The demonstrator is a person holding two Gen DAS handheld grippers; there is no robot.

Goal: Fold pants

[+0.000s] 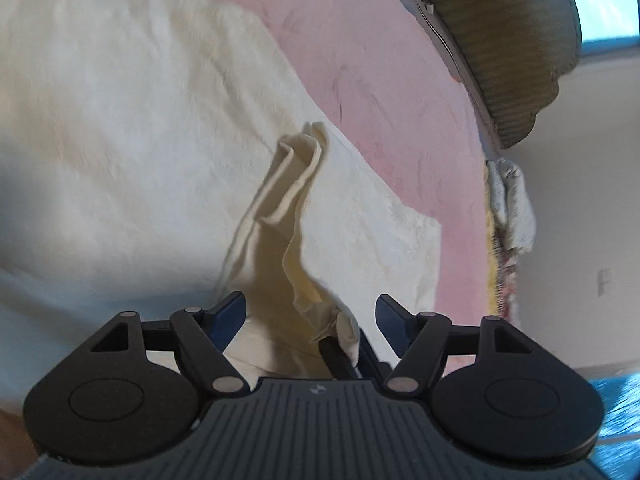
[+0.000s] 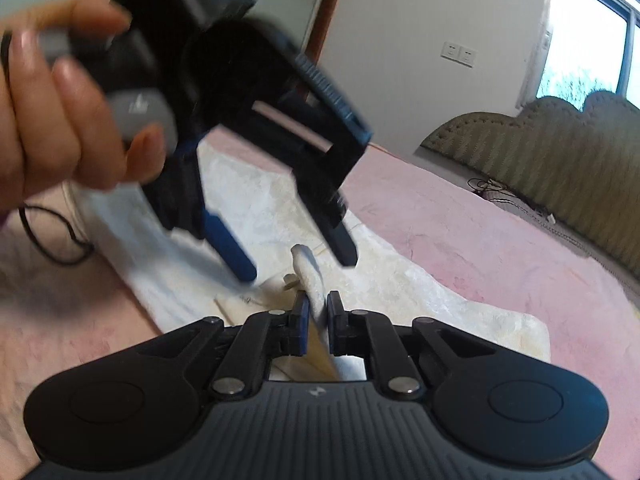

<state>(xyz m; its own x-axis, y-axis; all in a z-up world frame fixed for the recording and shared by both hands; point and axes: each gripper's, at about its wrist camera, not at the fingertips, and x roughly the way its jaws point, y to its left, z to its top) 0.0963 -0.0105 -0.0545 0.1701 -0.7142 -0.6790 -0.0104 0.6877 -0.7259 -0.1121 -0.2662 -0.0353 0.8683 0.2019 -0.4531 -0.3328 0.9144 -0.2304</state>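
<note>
Cream pants (image 1: pixel 132 128) lie spread on a pink bed (image 1: pixel 384 80). In the left wrist view my left gripper (image 1: pixel 310 312) is open, its blue pads wide apart above the cloth. Between them a raised fold of the pants (image 1: pixel 296 184) runs down to my right gripper, whose fingers (image 1: pixel 340 356) pinch the cloth. In the right wrist view my right gripper (image 2: pixel 318 312) is shut on that bunched fold of the pants (image 2: pixel 310 276). My left gripper (image 2: pixel 298 262) hangs open just above and beyond it, held by a hand (image 2: pixel 60 108).
A padded olive headboard (image 2: pixel 560 160) stands at the far side of the pink bed (image 2: pixel 480 232). A black cable (image 2: pixel 48 236) lies at the left. A white cloth (image 1: pixel 512 204) hangs at the bed's edge. A window (image 2: pixel 592 48) is at the right.
</note>
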